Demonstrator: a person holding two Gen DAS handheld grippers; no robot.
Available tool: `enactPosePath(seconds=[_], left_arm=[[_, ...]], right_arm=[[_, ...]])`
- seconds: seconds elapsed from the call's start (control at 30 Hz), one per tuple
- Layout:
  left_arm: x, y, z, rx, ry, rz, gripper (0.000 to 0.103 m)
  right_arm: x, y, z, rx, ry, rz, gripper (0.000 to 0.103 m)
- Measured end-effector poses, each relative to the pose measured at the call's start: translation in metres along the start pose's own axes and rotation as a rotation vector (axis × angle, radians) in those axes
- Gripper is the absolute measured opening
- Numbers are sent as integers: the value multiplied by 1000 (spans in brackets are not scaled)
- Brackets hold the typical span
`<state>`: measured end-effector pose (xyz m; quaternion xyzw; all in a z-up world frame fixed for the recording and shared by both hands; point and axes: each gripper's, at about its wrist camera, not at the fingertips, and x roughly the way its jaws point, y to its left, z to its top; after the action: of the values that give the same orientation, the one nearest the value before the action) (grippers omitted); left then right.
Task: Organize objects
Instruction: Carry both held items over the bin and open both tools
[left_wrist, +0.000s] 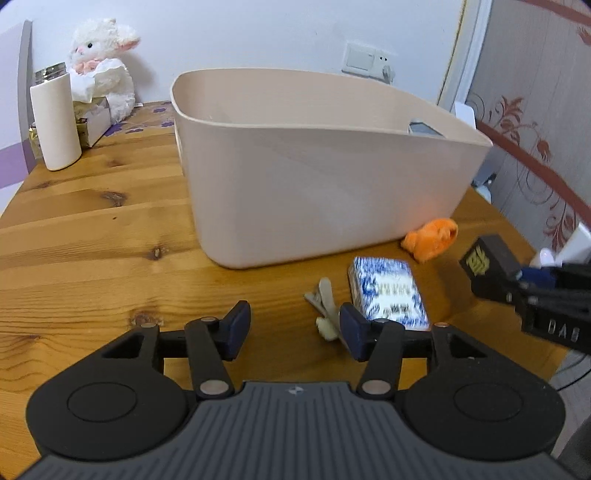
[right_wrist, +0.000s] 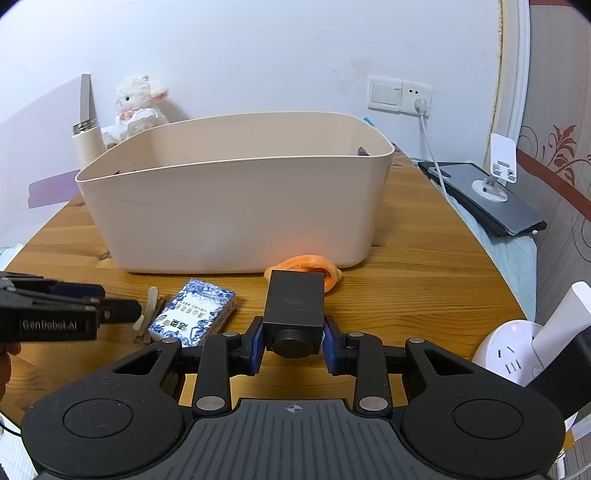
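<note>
Right claw clamped on a dark box; left claw spread wide and holding nothing.

The right claw holds the dark box between its blue pads above the wooden desk, in front of the beige bin. The bin stands upright on the desk, with part of a dark item visible inside at its right rim. An orange cloth lies on the desk, close against the bin's near wall. A blue-and-white patterned packet lies flat nearer the claws, with a pale hair clip just beside it on its left. The left claw sits low over the desk, its right finger close to the clip. A white bottle and a plush lamb stand at the desk's far left corner.
</note>
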<state>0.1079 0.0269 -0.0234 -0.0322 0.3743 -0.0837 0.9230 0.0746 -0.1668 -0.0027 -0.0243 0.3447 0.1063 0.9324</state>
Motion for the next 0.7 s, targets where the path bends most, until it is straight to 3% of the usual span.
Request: enactPosePath(seconds=[0.2, 0.3, 0.37, 0.7], left_arm=[[23, -19, 12, 58, 31, 0, 55], [38, -22, 15, 77, 37, 42, 36], [38, -25, 16, 94, 41, 40, 12], [22, -18, 8, 63, 52, 29, 9]], right_arm=[[3, -3, 2, 9, 3, -4, 30], [2, -2, 2, 7, -1, -5, 30], [1, -3, 2, 7, -6, -9, 30], [-9, -7, 6, 20, -42, -18, 30]])
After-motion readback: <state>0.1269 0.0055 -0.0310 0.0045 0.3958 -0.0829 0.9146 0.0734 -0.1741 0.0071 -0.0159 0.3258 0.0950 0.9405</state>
